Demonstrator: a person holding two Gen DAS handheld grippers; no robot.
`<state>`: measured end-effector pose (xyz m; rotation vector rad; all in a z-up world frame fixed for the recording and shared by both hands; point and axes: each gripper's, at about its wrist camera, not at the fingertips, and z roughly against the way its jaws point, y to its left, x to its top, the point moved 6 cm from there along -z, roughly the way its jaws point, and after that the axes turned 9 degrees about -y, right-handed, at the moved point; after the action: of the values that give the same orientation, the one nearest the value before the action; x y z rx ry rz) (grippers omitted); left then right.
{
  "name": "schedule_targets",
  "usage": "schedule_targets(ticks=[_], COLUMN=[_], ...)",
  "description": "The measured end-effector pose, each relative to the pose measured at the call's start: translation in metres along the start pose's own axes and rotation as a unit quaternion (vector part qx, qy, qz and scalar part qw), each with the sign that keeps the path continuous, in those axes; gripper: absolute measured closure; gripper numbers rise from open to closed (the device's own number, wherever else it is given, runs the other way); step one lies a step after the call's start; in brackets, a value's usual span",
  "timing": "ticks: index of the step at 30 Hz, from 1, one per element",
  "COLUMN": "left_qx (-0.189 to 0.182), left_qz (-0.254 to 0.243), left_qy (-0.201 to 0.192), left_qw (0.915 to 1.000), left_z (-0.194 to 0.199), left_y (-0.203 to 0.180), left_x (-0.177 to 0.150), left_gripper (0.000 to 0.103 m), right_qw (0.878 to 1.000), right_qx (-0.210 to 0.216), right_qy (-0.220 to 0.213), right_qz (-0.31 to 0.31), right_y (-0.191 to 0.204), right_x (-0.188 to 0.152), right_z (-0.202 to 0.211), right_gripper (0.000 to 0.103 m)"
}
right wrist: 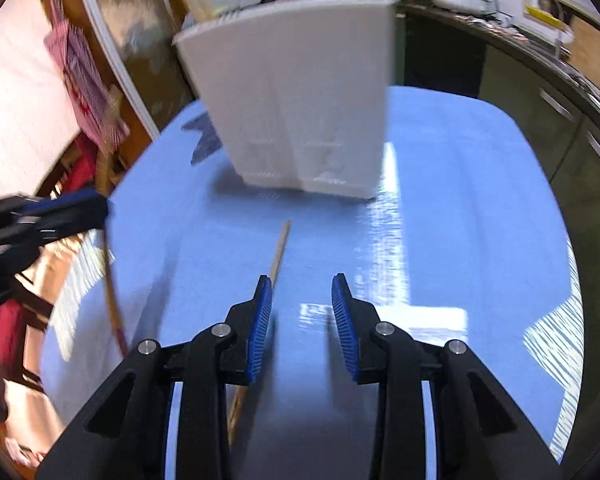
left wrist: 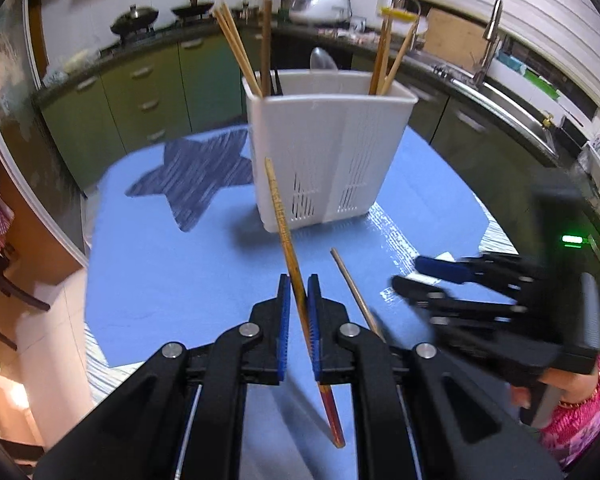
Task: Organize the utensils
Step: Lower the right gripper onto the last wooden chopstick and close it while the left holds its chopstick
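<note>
**One chopstick up, one still on the table**

The left gripper (left wrist: pixel 299 308) is clenched on a chopstick (left wrist: pixel 288 240). It pinches the stick near its middle, and the stick is lifted off the table, with its thin end pointing toward the white holder (left wrist: pixel 328 148). The red end hangs down below the jaws.

A second stick (right wrist: pixel 279 252) lies flat on the blue cloth (left wrist: pixel 172 272), just beside the left pad of the right gripper (right wrist: pixel 302 312). That gripper's jaws are apart with nothing between them.

The sticks look light, thin and stiff. They will not bend, but they are smooth and can roll or swing if pinched at one end. Holding near the middle seems best. A flat stick is hard to pick up, so the pads must go down on both sides of it.

The holder stands upright with more sticks (left wrist: pixel 240 52) and a spoon (left wrist: pixel 322 58) already in it. It looks light and could tip if bumped.

The cloth is smooth and a bit shiny. Behind is a kitchen with green cupboards (left wrist: pixel 140 92), a sink (left wrist: pixel 512 108) and pots (left wrist: pixel 134 20).
</note>
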<state>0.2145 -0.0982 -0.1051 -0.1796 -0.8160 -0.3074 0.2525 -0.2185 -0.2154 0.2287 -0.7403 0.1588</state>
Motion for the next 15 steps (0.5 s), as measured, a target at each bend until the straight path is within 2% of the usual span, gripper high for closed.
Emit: schedule_targets(ticks=[5, 15], left_qx=[-0.001, -0.003], left_qz=[-0.004, -0.016], left_qy=[-0.017, -0.035], left_qw=[0.9999, 0.9992], left_z=[0.015, 0.023], left_y=[0.005, 0.009], left_x=[-0.006, -0.009], left_gripper=[0.094, 0.094], right_qw=[0.999, 0.997], right_qx=[-0.019, -0.055], right_qy=[0.026, 0.049], right_qz=[0.027, 0.039], right_y=[0.023, 0.034], right_x=[0.002, 0.001], right_z=[-0.033, -0.068], right_gripper=[0.071, 0.071])
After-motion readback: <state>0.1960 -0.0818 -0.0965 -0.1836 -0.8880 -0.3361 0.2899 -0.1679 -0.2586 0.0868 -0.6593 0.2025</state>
